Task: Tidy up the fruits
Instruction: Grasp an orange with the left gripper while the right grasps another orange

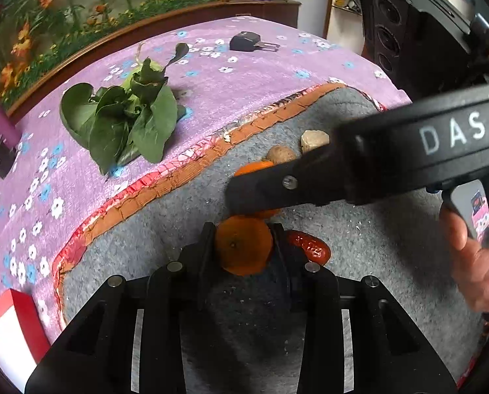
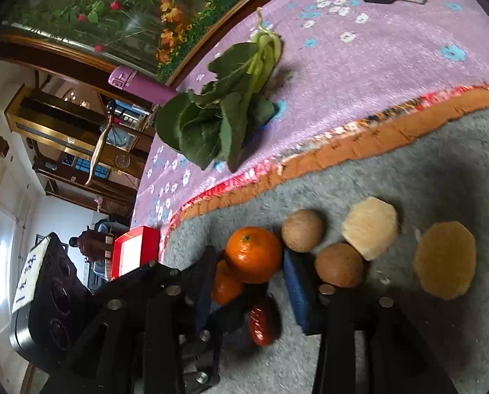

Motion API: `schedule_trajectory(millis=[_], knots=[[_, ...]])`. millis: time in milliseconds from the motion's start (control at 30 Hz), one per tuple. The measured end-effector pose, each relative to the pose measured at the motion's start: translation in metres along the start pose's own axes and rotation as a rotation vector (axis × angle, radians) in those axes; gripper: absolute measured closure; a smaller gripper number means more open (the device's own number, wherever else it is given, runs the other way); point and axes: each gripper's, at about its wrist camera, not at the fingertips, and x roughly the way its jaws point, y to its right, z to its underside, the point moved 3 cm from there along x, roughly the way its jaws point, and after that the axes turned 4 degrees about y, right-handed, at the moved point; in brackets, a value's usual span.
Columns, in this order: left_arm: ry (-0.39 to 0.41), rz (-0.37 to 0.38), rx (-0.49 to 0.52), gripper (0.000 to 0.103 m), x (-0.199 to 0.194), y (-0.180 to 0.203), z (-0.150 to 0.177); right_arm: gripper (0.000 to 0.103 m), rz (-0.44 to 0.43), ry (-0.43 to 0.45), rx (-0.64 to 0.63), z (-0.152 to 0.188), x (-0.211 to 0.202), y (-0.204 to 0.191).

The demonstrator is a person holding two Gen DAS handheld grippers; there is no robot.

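At lower centre of the left wrist view, the left gripper [image 1: 243, 246] was clamped on a tangerine [image 1: 243, 249] over the grey mat [image 1: 392, 246], a red date [image 1: 310, 248] just to its right. The right gripper [image 2: 251, 262] stood open around a 2nd tangerine [image 2: 253, 253], its pads apparently clear of the skin. In my judgement, the held fruit should be set down gently beside its twin without nudging the neighbouring pieces.
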Motion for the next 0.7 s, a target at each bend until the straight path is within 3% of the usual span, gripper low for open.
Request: schedule_trajectory(millis=[100, 167, 233, 500, 700], knots=[[0.005, -0.010, -0.023, 0.071, -0.001, 0.000, 0.001, 0.058, 0.009, 0.026, -0.004, 0.000, 0.001, -0.003], [0.008, -0.014, -0.043, 0.071, -0.002, -0.001, 0.002, 0.068, 0.038, 0.039, -0.039, 0.000, 0.004, -0.007], [0.011, -0.023, -0.062, 0.071, -0.003, -0.001, 0.003, 0.069, 0.049, 0.051, -0.042, -0.002, 0.006, -0.007], [0.066, -0.078, -0.190, 0.071, -0.018, -0.009, 0.007, 0.069, -0.074, 0.077, 0.003, -0.002, -0.008, 0.000], [0.175, -0.196, -0.270, 0.071, -0.080, -0.024, 0.029, 0.070, -0.163, 0.132, -0.072, 0.003, -0.026, -0.025]])
